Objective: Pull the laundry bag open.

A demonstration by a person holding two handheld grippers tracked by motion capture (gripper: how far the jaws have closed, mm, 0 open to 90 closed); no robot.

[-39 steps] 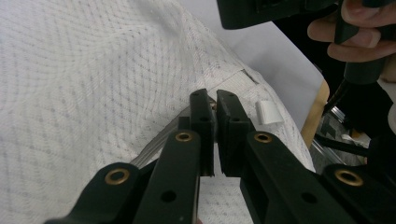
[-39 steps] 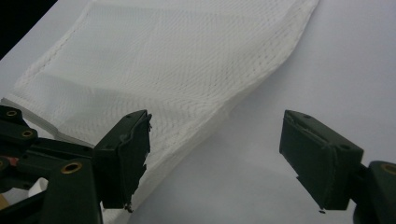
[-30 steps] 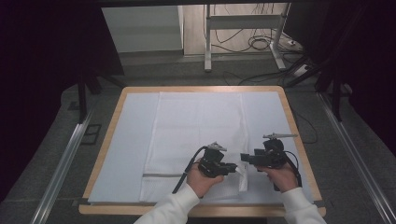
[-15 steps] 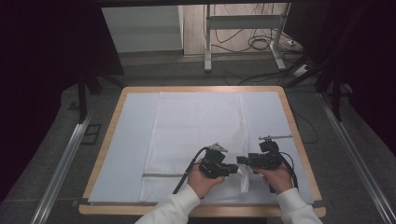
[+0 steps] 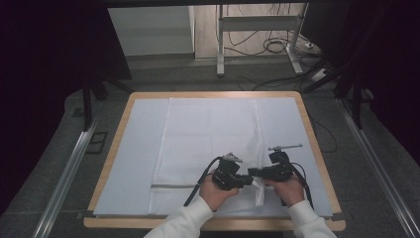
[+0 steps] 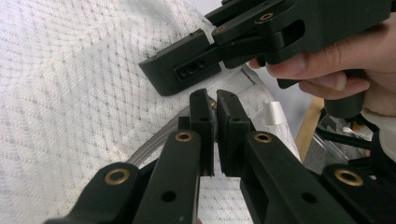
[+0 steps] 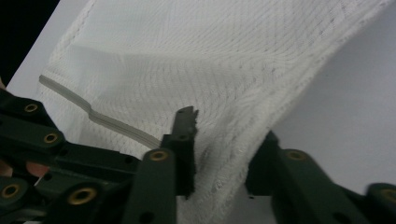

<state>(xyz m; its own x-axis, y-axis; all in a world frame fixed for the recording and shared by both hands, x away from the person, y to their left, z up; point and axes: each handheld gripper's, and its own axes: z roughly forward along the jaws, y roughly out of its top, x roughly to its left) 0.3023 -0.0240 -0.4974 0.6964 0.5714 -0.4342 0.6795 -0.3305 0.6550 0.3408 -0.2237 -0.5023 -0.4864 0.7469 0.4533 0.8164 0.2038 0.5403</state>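
Note:
A white mesh bag lies flat on the table's white cover, with a grey zipper strip along its near edge. My left gripper is at that near edge. In the left gripper view its jaws are pressed together on a small brass-coloured zipper pull. My right gripper meets it tip to tip from the right. Its jaws have just been closing, and in the right gripper view they pinch a fold of the bag's mesh edge beside the zipper strip. The hand that holds the right gripper shows in the left gripper view.
The wooden table rim frames the white cover. Beyond the far edge stand a metal frame's legs and loose cables on the floor. Dark curtains flank both sides.
My right gripper has slid a little left toward the left gripper and its jaws have closed onto the bag's edge. The left gripper has stayed where it was.

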